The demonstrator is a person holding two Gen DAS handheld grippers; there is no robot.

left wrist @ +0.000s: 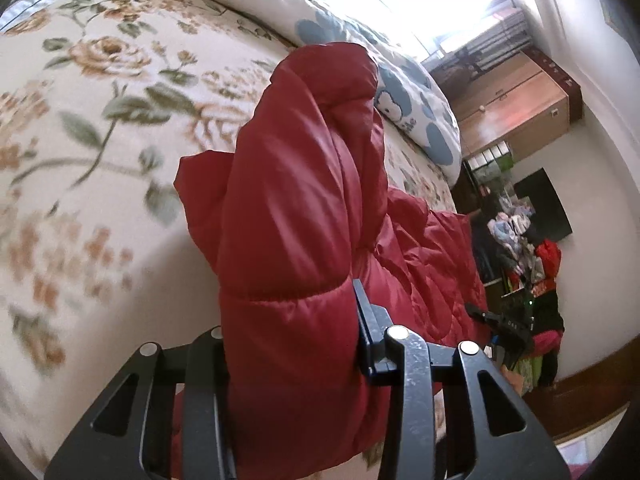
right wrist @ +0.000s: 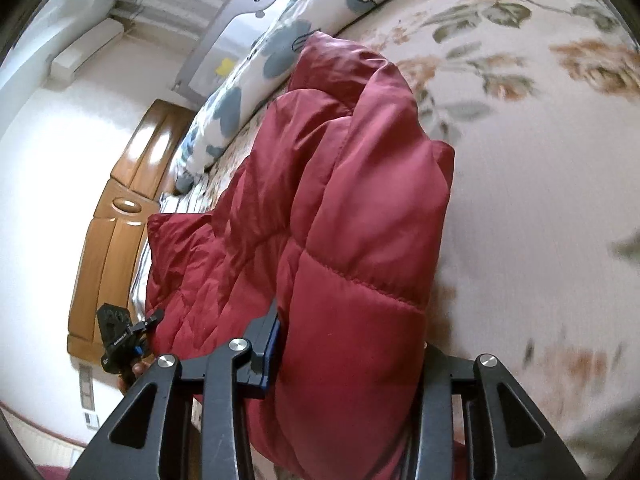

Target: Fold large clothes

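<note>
A puffy red quilted jacket (left wrist: 304, 208) lies on a floral bedspread (left wrist: 92, 128). My left gripper (left wrist: 292, 344) is shut on a thick padded fold of it, lifted off the bed; the red cloth fills the gap between the black fingers. In the right wrist view the same jacket (right wrist: 352, 208) bulges between the fingers of my right gripper (right wrist: 348, 356), which is shut on another padded fold. The rest of the jacket trails down to the bed between the two grippers. The right gripper shows small at the right of the left wrist view (left wrist: 500, 324), the left gripper at the lower left of the right wrist view (right wrist: 124, 336).
A blue-and-white patterned duvet (left wrist: 360, 48) lies bunched along the far side of the bed. A wooden headboard (right wrist: 120, 216) stands at one end, a wooden cabinet (left wrist: 516, 112) and a cluttered shelf (left wrist: 520, 248) at the other. A bright window (left wrist: 448, 4) is behind.
</note>
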